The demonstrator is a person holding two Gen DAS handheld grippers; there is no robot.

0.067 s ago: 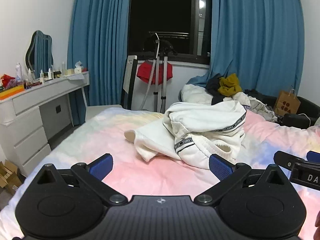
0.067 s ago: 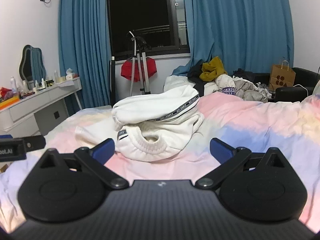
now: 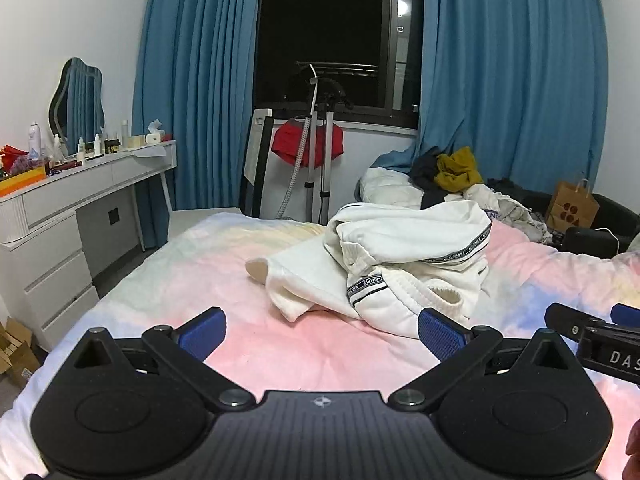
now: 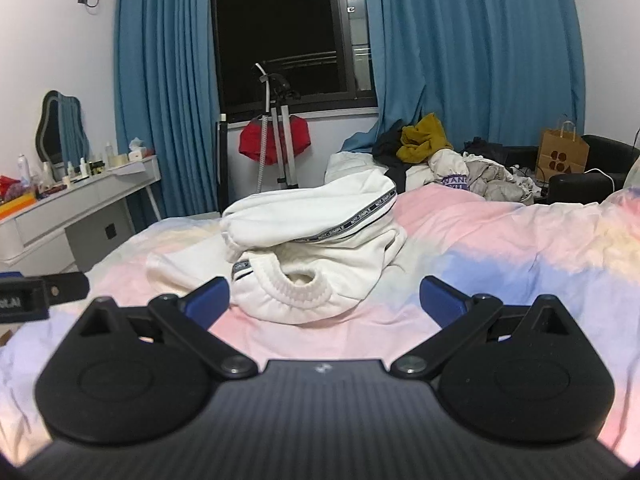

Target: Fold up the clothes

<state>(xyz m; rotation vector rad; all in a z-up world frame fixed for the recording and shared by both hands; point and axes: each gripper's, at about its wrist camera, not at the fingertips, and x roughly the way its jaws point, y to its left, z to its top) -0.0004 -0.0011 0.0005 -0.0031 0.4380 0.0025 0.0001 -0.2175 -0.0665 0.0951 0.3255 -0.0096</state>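
A white sweatshirt (image 3: 408, 256) (image 4: 316, 248) lies crumpled in a heap on the bed. Its ribbed neck opening faces forward, dark lettered tape trims its folds, and 1 sleeve trails flat to the left.

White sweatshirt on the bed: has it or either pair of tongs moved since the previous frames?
No visible change. The white sweatshirt lies crumpled and untouched on the bed, and the left tongs and right tongs are open and empty, short of it.

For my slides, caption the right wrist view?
Open right gripper faces a crumpled white sweatshirt on the pastel bed.
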